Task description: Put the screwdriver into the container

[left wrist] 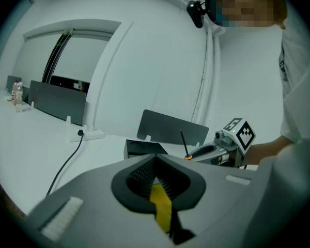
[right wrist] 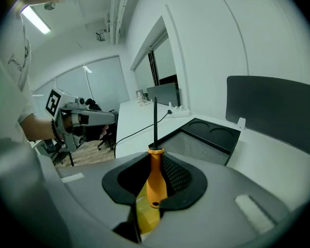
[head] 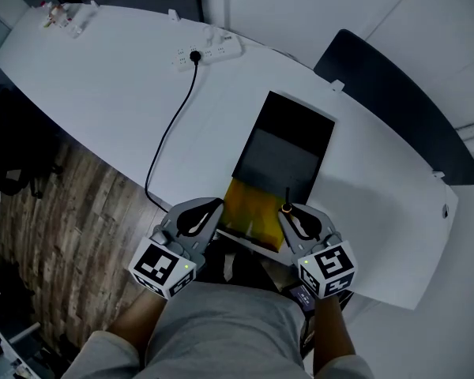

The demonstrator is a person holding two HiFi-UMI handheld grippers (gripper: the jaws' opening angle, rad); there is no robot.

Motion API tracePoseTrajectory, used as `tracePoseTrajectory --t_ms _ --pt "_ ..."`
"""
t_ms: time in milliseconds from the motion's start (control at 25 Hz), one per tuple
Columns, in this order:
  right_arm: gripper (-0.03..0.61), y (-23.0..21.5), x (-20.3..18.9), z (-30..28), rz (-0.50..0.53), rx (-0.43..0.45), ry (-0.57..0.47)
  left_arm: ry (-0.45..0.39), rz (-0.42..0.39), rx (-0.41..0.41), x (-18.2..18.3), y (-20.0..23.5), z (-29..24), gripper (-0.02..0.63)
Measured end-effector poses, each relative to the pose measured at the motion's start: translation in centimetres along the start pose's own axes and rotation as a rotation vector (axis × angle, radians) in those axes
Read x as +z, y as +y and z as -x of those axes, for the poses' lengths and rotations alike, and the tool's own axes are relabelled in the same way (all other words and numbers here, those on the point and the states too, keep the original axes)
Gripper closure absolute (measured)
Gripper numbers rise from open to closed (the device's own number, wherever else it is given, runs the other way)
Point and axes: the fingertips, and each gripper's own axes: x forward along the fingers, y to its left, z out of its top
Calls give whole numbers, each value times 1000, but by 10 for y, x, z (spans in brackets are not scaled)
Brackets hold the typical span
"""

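Right hand-held gripper [right wrist: 154,192] is clenched on the orange handle of the screwdriver [right wrist: 155,175], shaft upright, at the near end of the black container [head: 288,144] on the white tabletop [head: 126,77]. Left hand-held gripper [left wrist: 159,198] is closed, empty. Carrying is judged under way; lowering inside and release are called for next. No legible writing is seen

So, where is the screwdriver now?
The screwdriver is clamped in the right gripper, low in the head view, by the container's near end.
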Motion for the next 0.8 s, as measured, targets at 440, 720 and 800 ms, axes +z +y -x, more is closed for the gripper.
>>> tracePoseTrajectory --t_ms 440,720,800 --pt "494 2 -26 -21 34 22 100 31 11 8 -16 8 -1 614" --pt "494 5 -40 -34 86 37 167 45 18 4 -22 12 -2 614" --pt "494 6 -44 -38 109 42 185 48 20 5 -23 13 -2 614"
